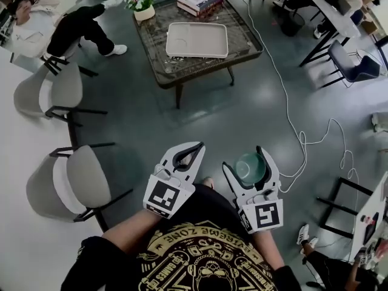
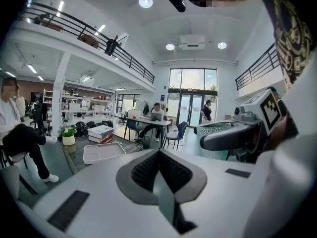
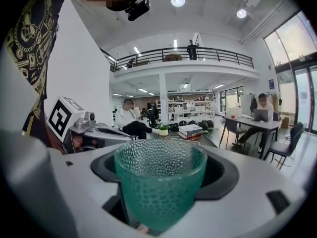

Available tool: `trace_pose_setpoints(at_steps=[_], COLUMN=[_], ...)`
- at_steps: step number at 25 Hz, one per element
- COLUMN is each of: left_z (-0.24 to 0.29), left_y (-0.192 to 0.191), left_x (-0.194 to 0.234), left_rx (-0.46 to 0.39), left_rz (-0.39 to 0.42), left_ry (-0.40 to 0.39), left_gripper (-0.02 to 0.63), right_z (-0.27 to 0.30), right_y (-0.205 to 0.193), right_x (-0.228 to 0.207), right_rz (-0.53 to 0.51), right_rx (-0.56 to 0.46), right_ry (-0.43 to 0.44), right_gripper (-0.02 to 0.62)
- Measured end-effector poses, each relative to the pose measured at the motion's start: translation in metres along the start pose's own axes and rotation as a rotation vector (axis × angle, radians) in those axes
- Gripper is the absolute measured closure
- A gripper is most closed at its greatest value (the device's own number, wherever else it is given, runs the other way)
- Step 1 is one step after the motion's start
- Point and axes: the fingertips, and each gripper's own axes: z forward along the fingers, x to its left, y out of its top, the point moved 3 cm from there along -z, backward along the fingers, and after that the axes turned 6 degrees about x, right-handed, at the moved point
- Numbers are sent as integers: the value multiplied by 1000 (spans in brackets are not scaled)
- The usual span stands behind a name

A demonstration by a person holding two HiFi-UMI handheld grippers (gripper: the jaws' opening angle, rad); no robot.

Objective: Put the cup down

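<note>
Green dimpled glass cup (image 1: 250,167) clamped upright in right gripper (image 1: 243,156) fingers, ready for setting down (bench (image 1: 151,48) well ahead); left gripper (image 1: 188,145) fingers closed, empty, held clear.

Right claw (image 3: 161,180) clamps an upright green cup (image 3: 159,185) — dimpled glass.

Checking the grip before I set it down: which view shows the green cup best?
The right gripper view: the cup is large and central, upright, clamped between the jaws. The head view shows the cup small, from above. The left gripper view shows only part of it, behind a jaw.
</note>
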Motion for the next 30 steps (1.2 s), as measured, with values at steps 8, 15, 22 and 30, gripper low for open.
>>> trace_pose_setpoints(at_steps=[8,15,22,30], left_z=[12,19,17,16], left_y=[14,26,33,35], left_x=[58,88,102,112], left_rx=[-4,-25,-49,-48], left_rz=[-15,-2,10,-1], left_ry=[-9,-35,-41,-2], left_gripper=[618,618,618,618], right_z=[60,85,93,107], right_y=[29,51,66,73], right_x=[2,7,11,14], right_rz=[-9,-35,-65,-85], right_rx=[25,15,-4,-20], right_ry=[-16,-53,-81,-44], right_gripper=[196,196,196,196])
